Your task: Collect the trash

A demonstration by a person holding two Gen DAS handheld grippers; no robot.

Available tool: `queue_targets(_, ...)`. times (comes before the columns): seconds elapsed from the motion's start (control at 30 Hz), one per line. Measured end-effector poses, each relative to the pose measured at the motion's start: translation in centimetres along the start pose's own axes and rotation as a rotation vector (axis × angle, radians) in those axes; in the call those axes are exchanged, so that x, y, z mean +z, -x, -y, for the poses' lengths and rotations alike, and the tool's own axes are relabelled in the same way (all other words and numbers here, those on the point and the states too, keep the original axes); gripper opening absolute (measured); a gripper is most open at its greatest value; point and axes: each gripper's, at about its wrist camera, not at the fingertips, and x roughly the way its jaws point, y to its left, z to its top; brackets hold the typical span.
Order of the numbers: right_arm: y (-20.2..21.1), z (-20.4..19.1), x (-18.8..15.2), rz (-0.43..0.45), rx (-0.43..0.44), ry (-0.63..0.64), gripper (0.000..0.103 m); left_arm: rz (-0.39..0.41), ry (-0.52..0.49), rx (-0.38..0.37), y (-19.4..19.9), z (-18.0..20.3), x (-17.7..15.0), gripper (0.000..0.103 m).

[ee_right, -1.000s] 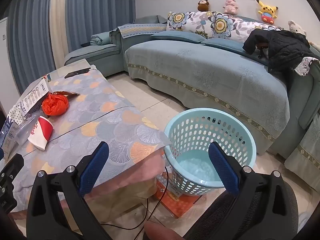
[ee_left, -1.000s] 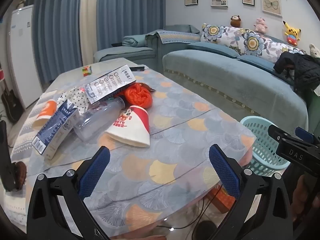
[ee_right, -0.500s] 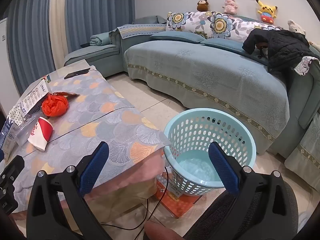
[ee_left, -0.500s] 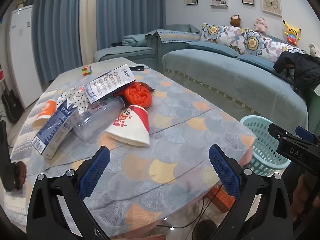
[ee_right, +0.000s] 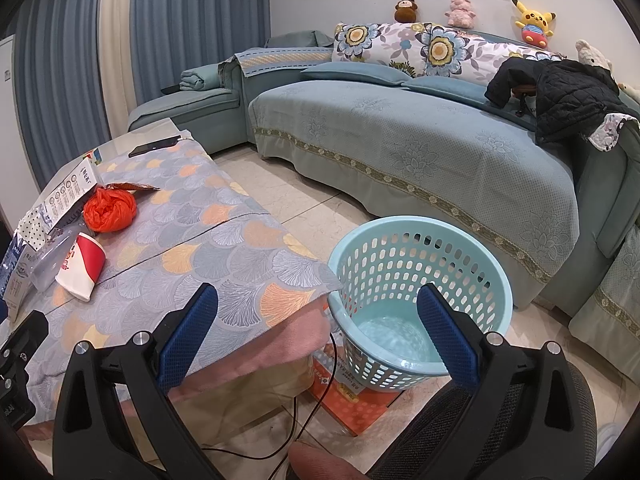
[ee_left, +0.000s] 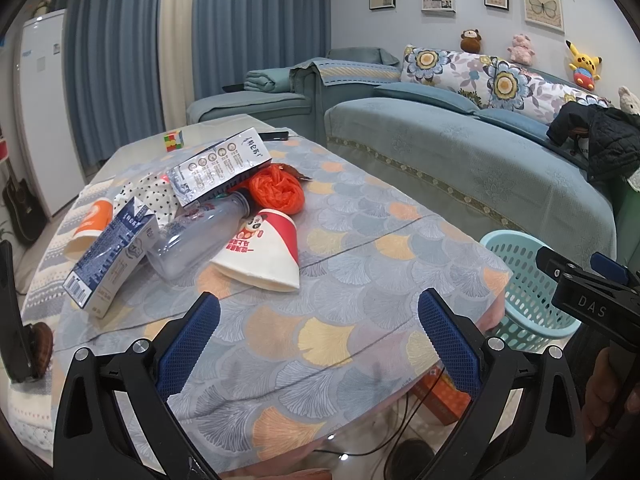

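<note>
Both our grippers, left gripper (ee_left: 318, 334) and right gripper (ee_right: 316, 330), gape wide, holding nothing. Just ahead-left of the left lies the paper cup (ee_left: 266, 250); we should take that 1 first, pinching its rim squarely. The basket (ee_right: 420, 280) sits just beyond the right.

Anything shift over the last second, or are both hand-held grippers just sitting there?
Nothing visibly changed. The left hand-held gripper and right hand-held gripper stay open and empty, the trash pile around the paper cup lies untouched on the table, and the basket stays empty beside it.
</note>
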Motion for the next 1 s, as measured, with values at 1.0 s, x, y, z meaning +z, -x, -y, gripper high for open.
queue_targets(1.0,-0.05,-0.17,0.08,-0.006,0.002,-0.005,0.095,-0.009,0.000,0.003,-0.06,-0.20,-0.41,0.096)
